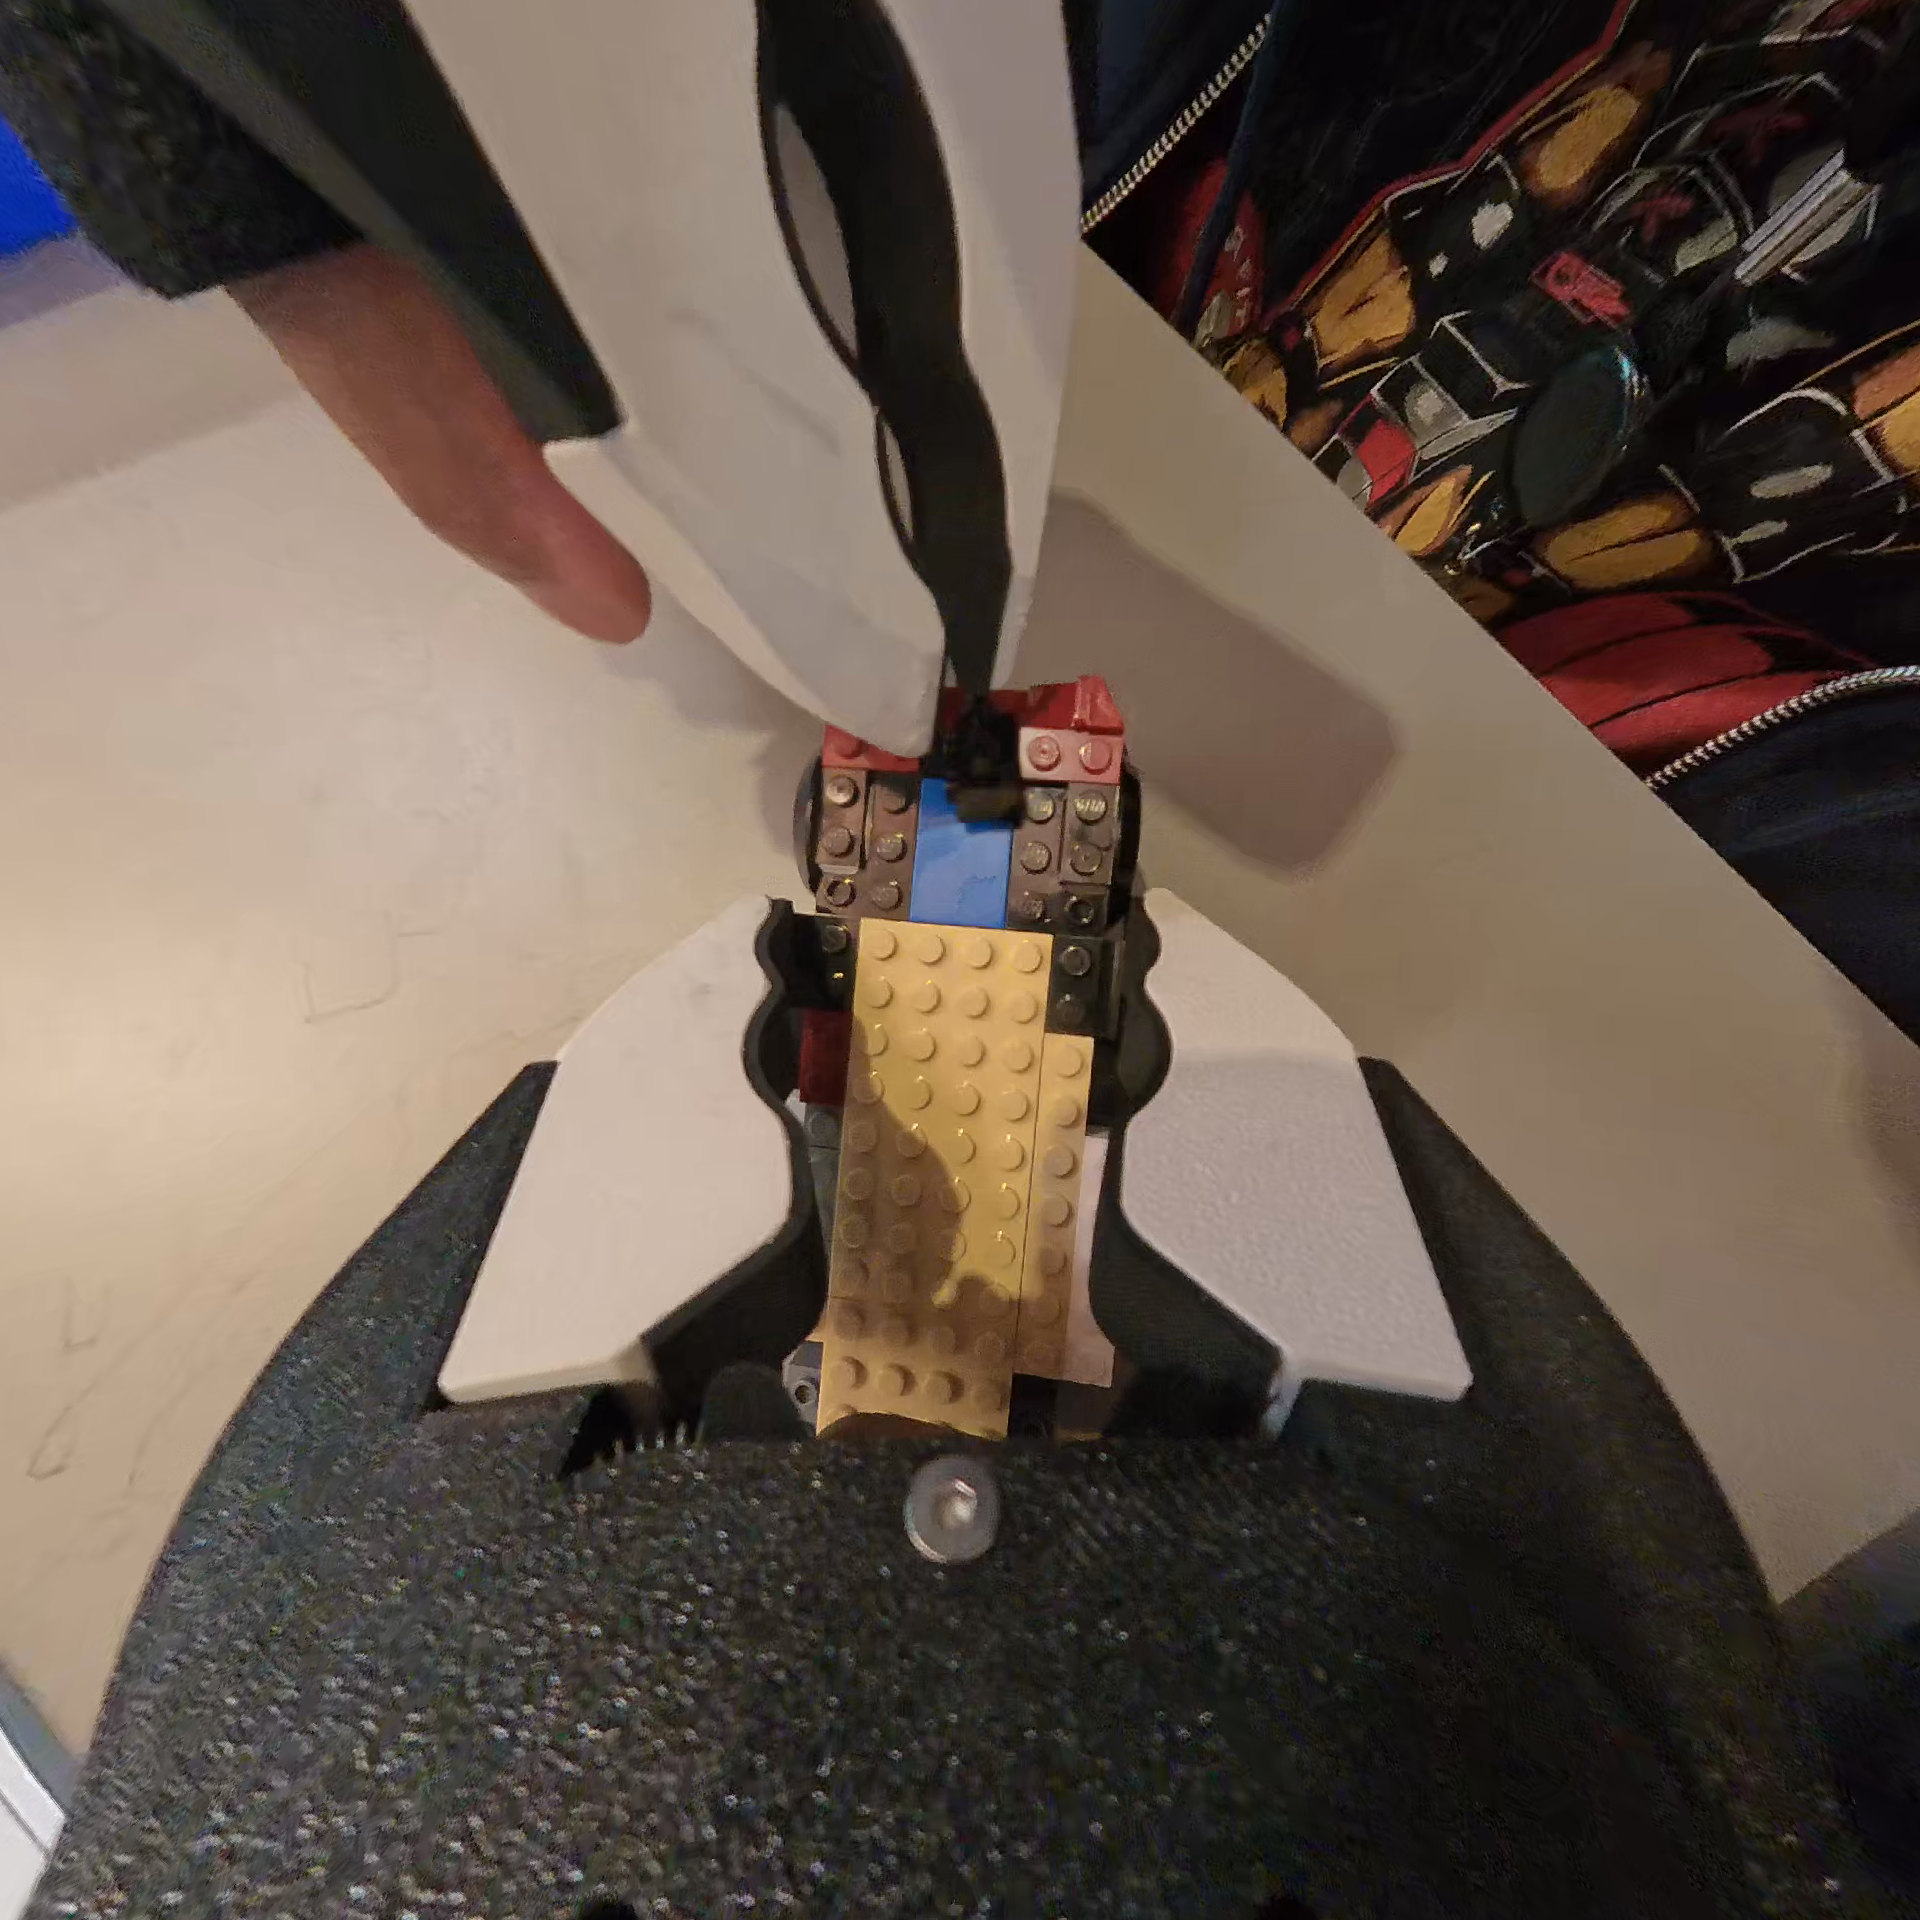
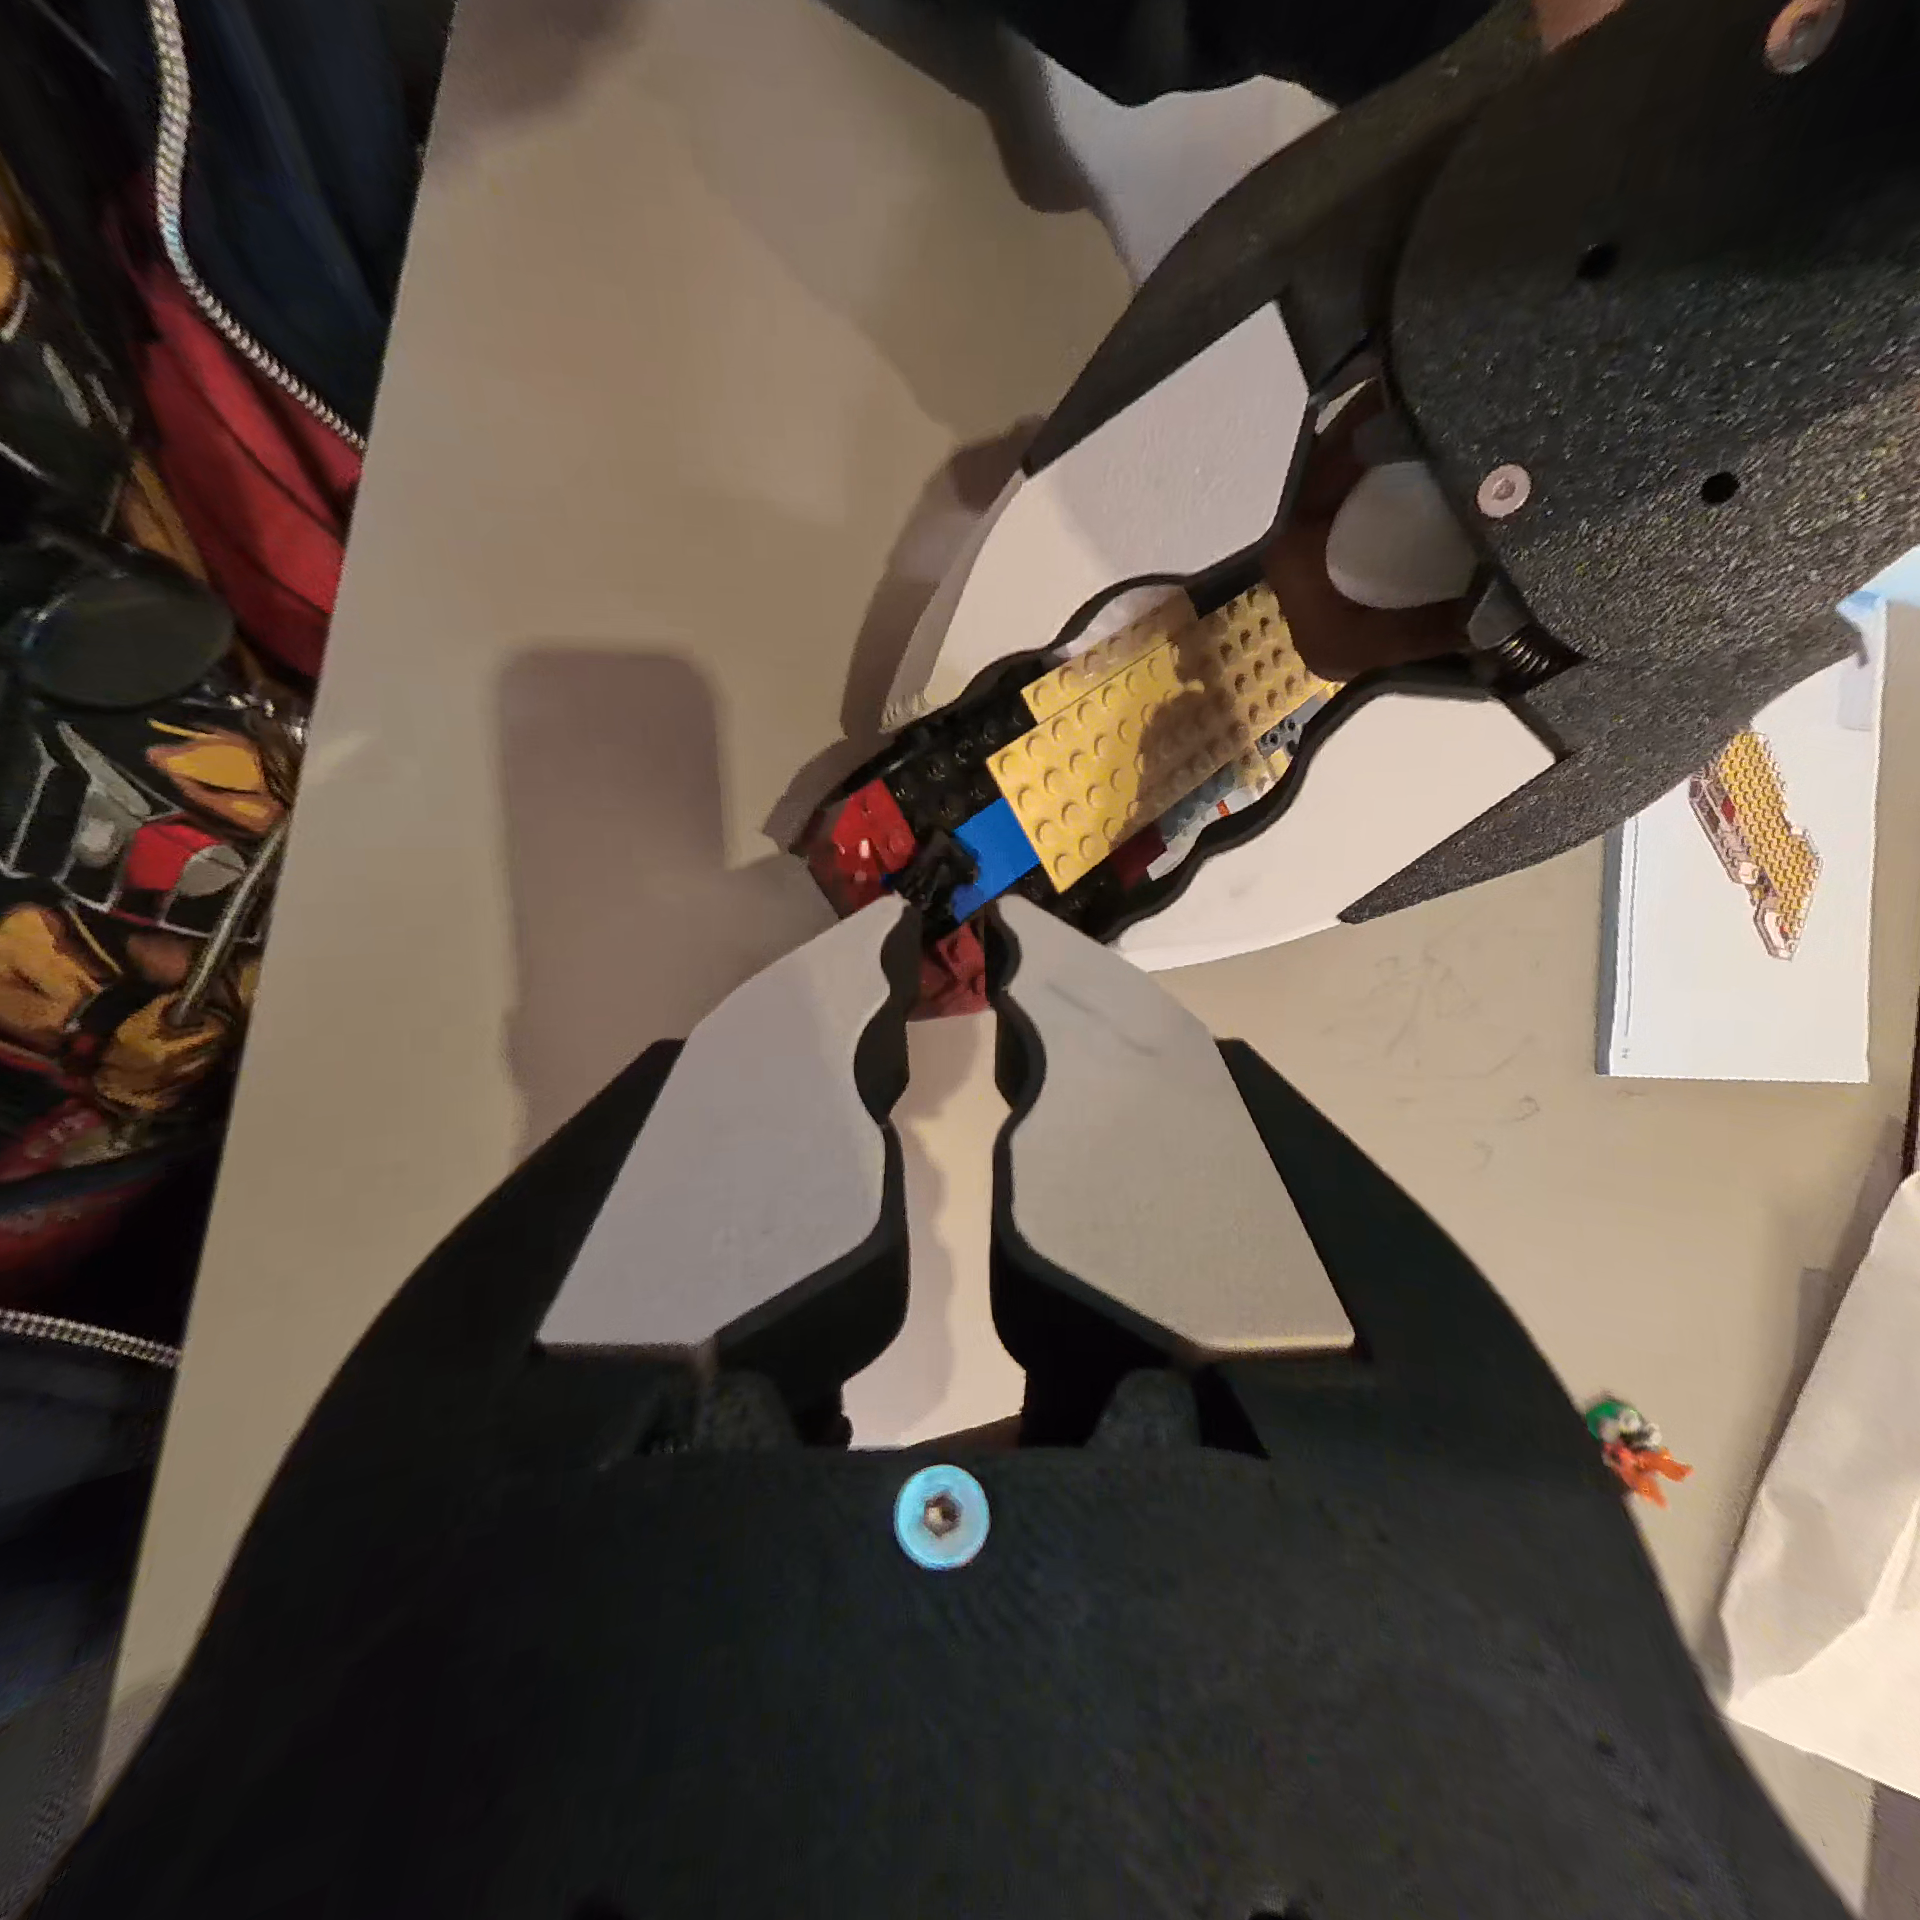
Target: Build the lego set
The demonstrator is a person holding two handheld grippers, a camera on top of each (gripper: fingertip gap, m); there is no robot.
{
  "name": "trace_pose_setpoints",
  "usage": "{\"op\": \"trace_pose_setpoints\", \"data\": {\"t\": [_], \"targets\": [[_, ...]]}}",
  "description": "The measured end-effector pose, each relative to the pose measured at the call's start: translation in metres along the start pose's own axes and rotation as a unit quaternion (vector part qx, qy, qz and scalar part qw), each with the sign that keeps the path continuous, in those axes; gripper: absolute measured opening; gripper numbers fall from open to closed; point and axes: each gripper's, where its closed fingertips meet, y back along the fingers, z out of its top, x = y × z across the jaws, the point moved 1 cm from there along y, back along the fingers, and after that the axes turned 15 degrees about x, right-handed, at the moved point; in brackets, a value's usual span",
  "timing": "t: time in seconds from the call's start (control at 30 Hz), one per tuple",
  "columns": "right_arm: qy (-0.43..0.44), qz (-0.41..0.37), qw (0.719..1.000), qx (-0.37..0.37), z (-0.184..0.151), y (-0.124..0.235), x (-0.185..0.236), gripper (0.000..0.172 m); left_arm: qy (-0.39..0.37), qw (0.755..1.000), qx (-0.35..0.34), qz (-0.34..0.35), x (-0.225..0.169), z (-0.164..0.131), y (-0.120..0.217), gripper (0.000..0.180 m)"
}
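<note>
Pale tabletop (image 1: 260, 831) below. My left hand-held gripper (image 1: 951, 997) clamps brick model (image 1: 966, 1091) sides: light, rigid, pieces detachable. Right hand-held gripper (image 2: 940, 935) pinches small black piece (image 2: 935, 868); I keep grip gentle.

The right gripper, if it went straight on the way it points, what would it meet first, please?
Most likely the small black piece at the end of the brick model held by the left gripper; the right gripper seems almost on it.

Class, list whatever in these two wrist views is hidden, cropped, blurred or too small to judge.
- Underside of the brick model: hidden in both views by its tan plates.
- Small black piece at the right claw: blurred, shape unclear.
- Booklet: right view, cut off by the left claw.
- Tiny figure: too small.
</note>
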Motion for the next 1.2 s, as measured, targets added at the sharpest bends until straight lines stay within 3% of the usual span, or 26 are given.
{"op": "trace_pose_setpoints", "data": {"t": [0.8,1.2], "targets": [[-0.108,0.028,0.992,0.056,-0.007,-0.011,0.002,0.007,0.002,1.000,0.022,0.008,0.004,-0.003,-0.008,0.060],[-0.233,0.058,0.968,0.078,-0.011,-0.015,0.001,0.005,0.003,0.999,0.034,0.018,0.007,-0.005,-0.012,0.060]]}}
